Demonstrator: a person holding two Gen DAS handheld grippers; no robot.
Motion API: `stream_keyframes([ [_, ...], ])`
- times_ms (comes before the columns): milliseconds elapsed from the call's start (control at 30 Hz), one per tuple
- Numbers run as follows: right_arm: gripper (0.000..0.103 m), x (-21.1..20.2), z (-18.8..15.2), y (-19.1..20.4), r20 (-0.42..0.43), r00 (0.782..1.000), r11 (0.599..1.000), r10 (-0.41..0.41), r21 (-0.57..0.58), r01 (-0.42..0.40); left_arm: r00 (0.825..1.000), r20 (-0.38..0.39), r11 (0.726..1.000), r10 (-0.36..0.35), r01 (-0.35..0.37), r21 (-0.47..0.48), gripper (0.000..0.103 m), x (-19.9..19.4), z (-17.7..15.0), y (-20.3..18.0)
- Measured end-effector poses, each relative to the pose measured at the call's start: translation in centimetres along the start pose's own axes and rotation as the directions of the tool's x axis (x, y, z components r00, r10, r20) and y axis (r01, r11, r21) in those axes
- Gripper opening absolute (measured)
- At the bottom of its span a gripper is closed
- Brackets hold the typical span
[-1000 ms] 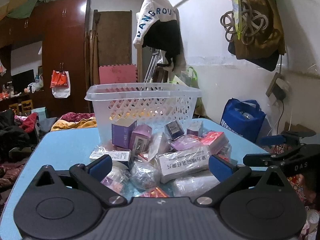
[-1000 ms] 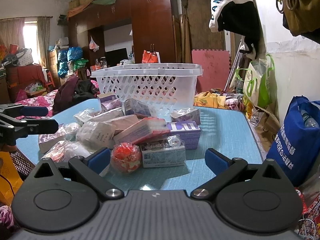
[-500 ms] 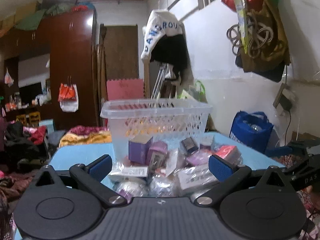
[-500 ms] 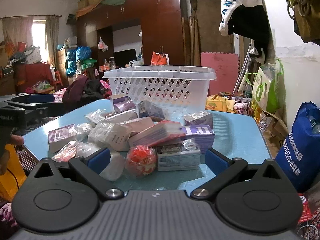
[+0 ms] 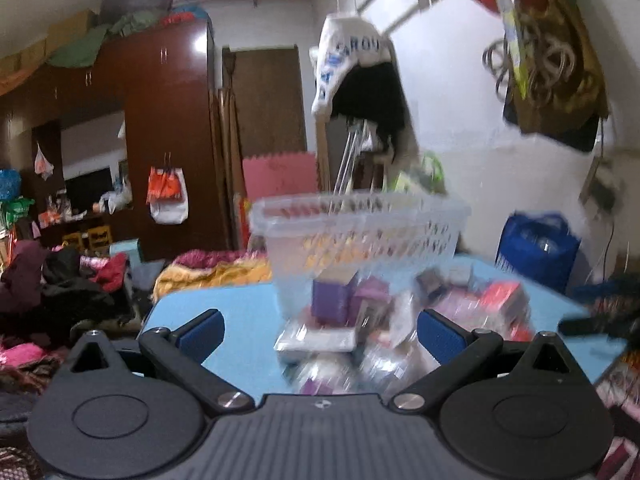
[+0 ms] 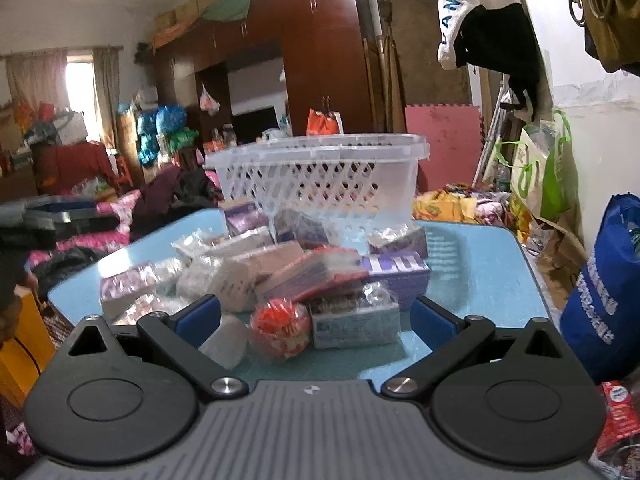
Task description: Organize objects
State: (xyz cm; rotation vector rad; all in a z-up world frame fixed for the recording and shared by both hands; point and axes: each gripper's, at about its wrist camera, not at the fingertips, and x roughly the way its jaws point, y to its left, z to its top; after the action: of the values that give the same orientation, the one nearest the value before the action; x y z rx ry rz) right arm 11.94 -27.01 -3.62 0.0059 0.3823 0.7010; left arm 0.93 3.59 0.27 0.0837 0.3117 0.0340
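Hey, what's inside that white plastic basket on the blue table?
Through the lattice of the basket nothing is plainly visible inside; the holes show mostly room background. Its lower wall is solid and hidden by the pile of packets in front, so the bottom cannot be seen.

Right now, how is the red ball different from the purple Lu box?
The red ball is round, in a crinkly clear wrap; the Lu box is a flat-sided block with big letters. The ball is speckled orange-red and white; the box is purple. The ball is smaller and lies nearer the right gripper; the box sits farther back. Both rest on the blue table, outside the basket.
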Motion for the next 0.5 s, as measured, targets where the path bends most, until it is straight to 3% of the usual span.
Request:
stream_keyframes([
  [133,0.103,0.5,-0.3,-0.1,0.014,1.000,0.999,0.025,0.039,-0.026,0.998,-0.054,0.999,0.022,-0.021,0.027,0.103,0.0,-1.2,0.8],
  [333,0.103,1.1,-1.8,2.4,0.022,1.000,0.997,0.017,-0.081,-0.015,1.000,-0.003,1.000,-0.013,0.013,-0.015,0.103,-1.2,-2.7,1.5],
  [433,0.103,1.0,-2.0,2.4,0.012,1.000,0.997,0.022,-0.080,-0.021,1.000,0.018,1.000,-0.016,0.016,-0.003,0.103,-1.4,-3.5,1.0],
  [500,0.103,1.1,-1.9,1.6,0.007,1.000,0.998,-0.023,-0.060,0.023,1.000,0.008,1.000,-0.010,0.010,0.005,0.103,-0.9,-4.0,0.6],
])
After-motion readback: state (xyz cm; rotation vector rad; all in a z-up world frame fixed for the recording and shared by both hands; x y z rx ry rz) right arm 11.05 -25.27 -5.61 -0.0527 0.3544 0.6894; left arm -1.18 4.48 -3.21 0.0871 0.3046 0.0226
